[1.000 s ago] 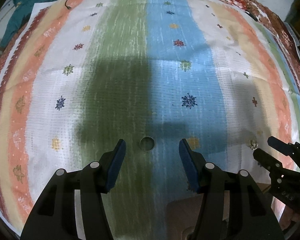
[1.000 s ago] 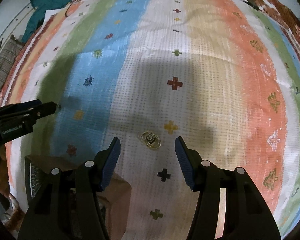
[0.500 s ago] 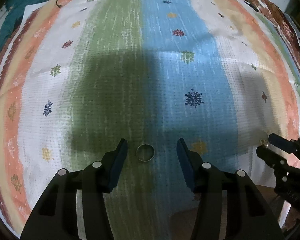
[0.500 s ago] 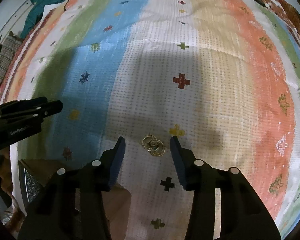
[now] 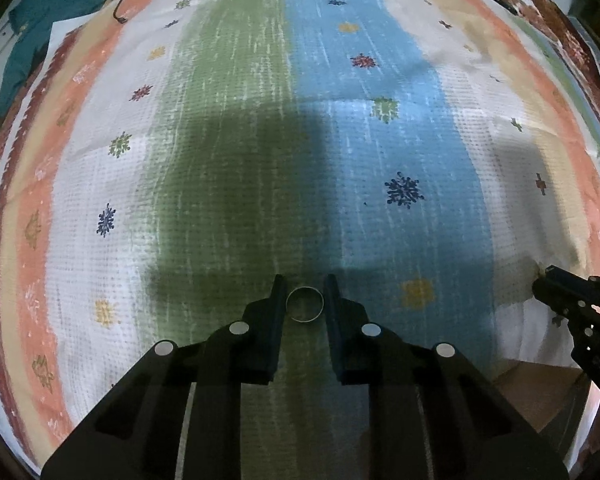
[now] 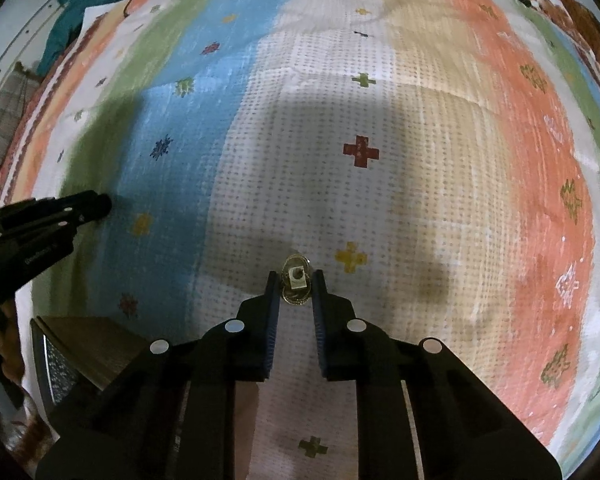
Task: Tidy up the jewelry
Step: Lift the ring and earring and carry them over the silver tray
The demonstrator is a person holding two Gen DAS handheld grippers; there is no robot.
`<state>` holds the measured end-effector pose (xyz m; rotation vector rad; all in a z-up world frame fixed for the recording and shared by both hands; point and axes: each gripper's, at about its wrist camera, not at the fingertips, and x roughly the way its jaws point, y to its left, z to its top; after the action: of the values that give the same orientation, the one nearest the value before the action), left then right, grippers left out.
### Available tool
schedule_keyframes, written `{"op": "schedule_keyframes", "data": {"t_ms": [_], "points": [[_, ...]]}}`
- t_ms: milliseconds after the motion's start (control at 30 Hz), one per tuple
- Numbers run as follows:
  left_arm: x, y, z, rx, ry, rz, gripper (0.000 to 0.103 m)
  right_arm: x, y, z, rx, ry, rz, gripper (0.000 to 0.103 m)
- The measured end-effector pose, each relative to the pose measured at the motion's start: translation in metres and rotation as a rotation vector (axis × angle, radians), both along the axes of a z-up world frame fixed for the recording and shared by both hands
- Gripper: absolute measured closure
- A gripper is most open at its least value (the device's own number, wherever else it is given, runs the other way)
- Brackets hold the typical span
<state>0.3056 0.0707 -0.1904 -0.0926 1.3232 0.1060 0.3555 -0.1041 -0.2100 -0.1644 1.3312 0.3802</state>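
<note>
Left fingers: my left gripper has just been closing; its jaws now stand narrow with the plain ring between the tips, pads at its sides. I take it as pinched.
Right fingers: my right gripper has just been closing too; its jaws squeeze the gold jewelry piece, which stands on edge between the pads.
Where the pieces are: both sit low on the striped cloth, the ring where the green stripe meets the blue, the gold piece on the dotted white stripe.
Hard to make out: I cannot tell whether either piece has left the cloth. The gold piece's lower half is hidden between the pads.
Container: a brown box pokes in at the lower left of the right view, cut off; a patterned lining shows, its contents I cannot see.
Against a second ago: both jaws stood wide then, with both pieces lying flat and free.
</note>
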Motion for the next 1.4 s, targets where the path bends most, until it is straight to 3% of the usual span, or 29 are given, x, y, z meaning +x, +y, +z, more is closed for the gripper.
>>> {"op": "schedule_keyframes", "data": {"t_ms": [500, 1100, 1400], "points": [[-0.007, 0.008, 0.022, -0.001, -0.025, -0.004, 0.085, 0.0, -0.003, 0.023, -0.002, -0.071, 0.015, 0.086], [-0.021, -0.015, 0.051, 0.002, -0.09, -0.048, 0.085, -0.02, 0.001, 0.05, 0.024, -0.143, 0.035, 0.086], [-0.032, -0.025, 0.079, -0.017, -0.15, -0.075, 0.085, -0.032, 0.0, 0.069, 0.053, -0.187, 0.049, 0.086]]}}
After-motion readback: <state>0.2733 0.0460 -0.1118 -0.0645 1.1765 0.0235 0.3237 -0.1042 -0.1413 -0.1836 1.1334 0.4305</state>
